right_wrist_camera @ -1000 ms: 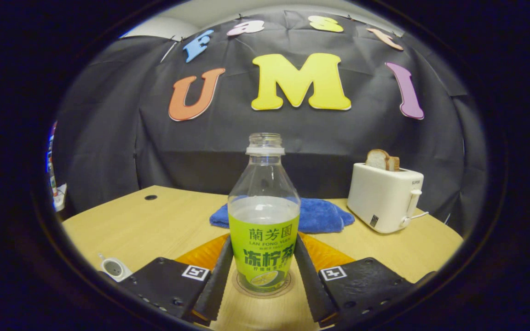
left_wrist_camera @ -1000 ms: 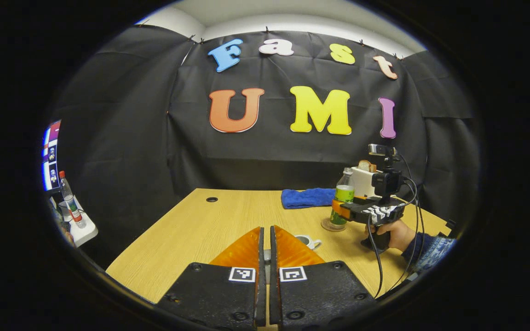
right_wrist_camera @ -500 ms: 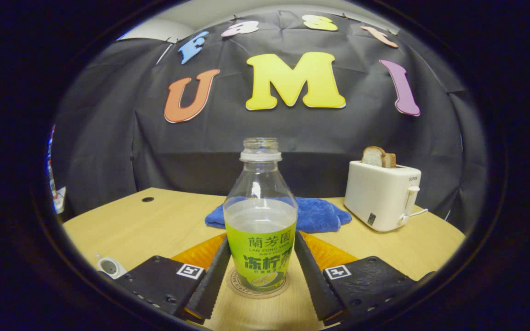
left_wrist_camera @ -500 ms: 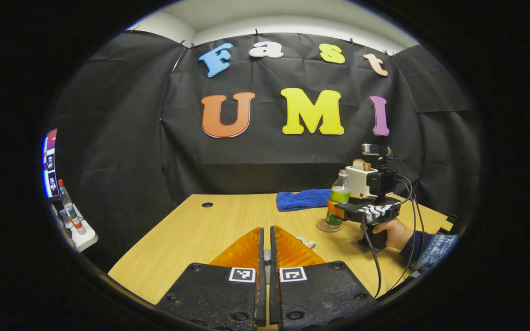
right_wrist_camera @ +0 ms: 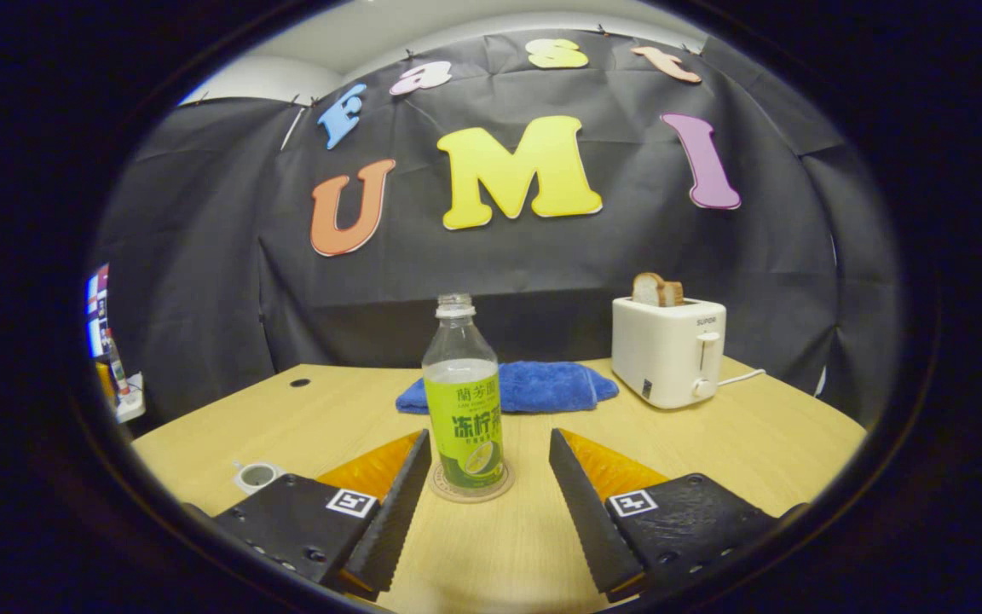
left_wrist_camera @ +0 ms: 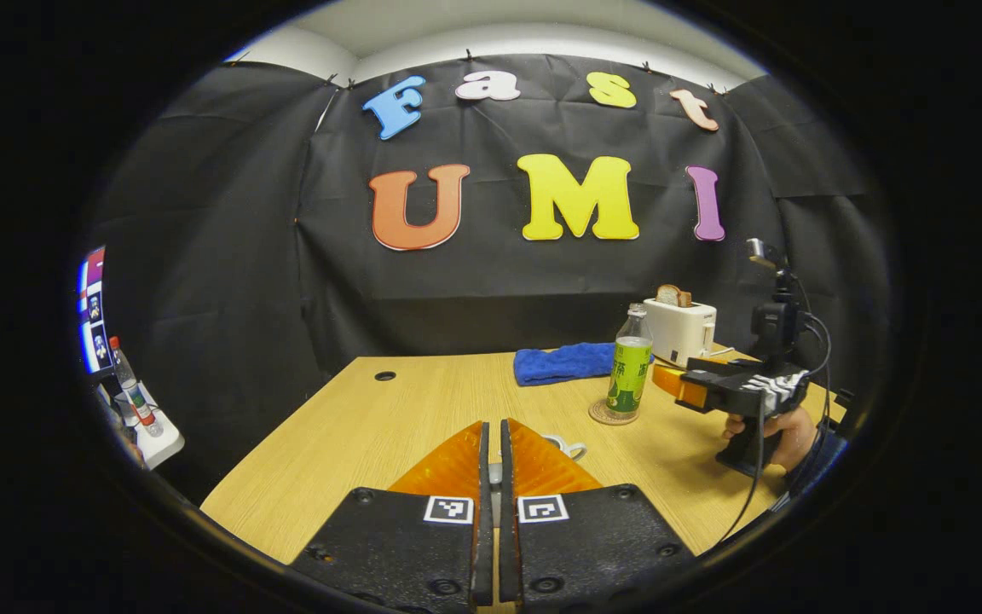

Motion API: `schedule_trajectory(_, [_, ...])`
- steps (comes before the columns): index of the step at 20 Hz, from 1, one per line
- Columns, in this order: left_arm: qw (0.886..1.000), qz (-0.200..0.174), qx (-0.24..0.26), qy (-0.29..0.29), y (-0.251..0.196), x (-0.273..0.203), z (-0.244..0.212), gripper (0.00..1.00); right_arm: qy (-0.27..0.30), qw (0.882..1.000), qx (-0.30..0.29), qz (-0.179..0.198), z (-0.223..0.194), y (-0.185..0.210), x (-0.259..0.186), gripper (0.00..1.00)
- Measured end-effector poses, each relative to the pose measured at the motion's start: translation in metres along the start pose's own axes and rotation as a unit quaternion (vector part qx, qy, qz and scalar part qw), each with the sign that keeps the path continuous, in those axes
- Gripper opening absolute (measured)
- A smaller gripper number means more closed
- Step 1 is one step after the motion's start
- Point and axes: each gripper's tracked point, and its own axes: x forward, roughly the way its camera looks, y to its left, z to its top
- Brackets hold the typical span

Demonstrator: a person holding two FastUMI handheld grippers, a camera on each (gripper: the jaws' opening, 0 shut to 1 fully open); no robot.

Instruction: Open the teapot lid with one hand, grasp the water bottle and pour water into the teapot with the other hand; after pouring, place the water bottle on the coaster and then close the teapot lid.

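The water bottle point(right_wrist_camera: 464, 409) with its green label stands upright and uncapped on the round coaster point(right_wrist_camera: 471, 490). My right gripper point(right_wrist_camera: 489, 437) is open just short of it, a finger on either side, touching nothing. In the left gripper view the bottle point(left_wrist_camera: 630, 375) is at mid right on the coaster point(left_wrist_camera: 613, 416), with the right gripper point(left_wrist_camera: 685, 385) beside it in a hand point(left_wrist_camera: 785, 431). My left gripper point(left_wrist_camera: 495, 424) is shut, a pale sliver of the teapot lid between its fingers. The small white teapot point(left_wrist_camera: 566, 446) peeks past them; its top point(right_wrist_camera: 257, 475) looks open.
A white toaster point(right_wrist_camera: 668, 350) with bread stands at the back right, and a blue cloth point(right_wrist_camera: 512, 385) lies behind the bottle. The wooden table point(left_wrist_camera: 389, 426) has a cable hole point(left_wrist_camera: 385, 375) at the back left. A side shelf point(left_wrist_camera: 146, 426) holds another bottle.
My right gripper has let go of the bottle and drawn back from it, leaving it standing on the coaster. The left gripper has stayed shut and hardly moved.
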Motion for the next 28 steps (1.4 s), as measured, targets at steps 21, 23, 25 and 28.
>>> schedule_trajectory(21, [0.997, -0.057, -0.035, -0.026, -0.068, 0.100, 0.017, 0.06, -0.076, 0.996, -0.047, -0.008, 0.029, -0.085, -0.127, 0.84])
schedule_trajectory(23, [0.996, -0.070, -0.049, -0.018, -0.077, 0.117, 0.010, 0.06, -0.077, 0.996, -0.037, -0.009, 0.031, -0.093, -0.125, 0.84])
schedule_trajectory(25, [0.997, -0.060, -0.043, -0.008, -0.075, 0.131, 0.000, 0.06, -0.079, 0.996, -0.036, -0.014, 0.033, -0.102, -0.126, 0.84])
schedule_trajectory(28, [0.998, -0.048, -0.043, 0.009, -0.070, 0.146, -0.024, 0.06, -0.085, 0.996, -0.039, -0.005, 0.034, -0.103, -0.126, 0.84])
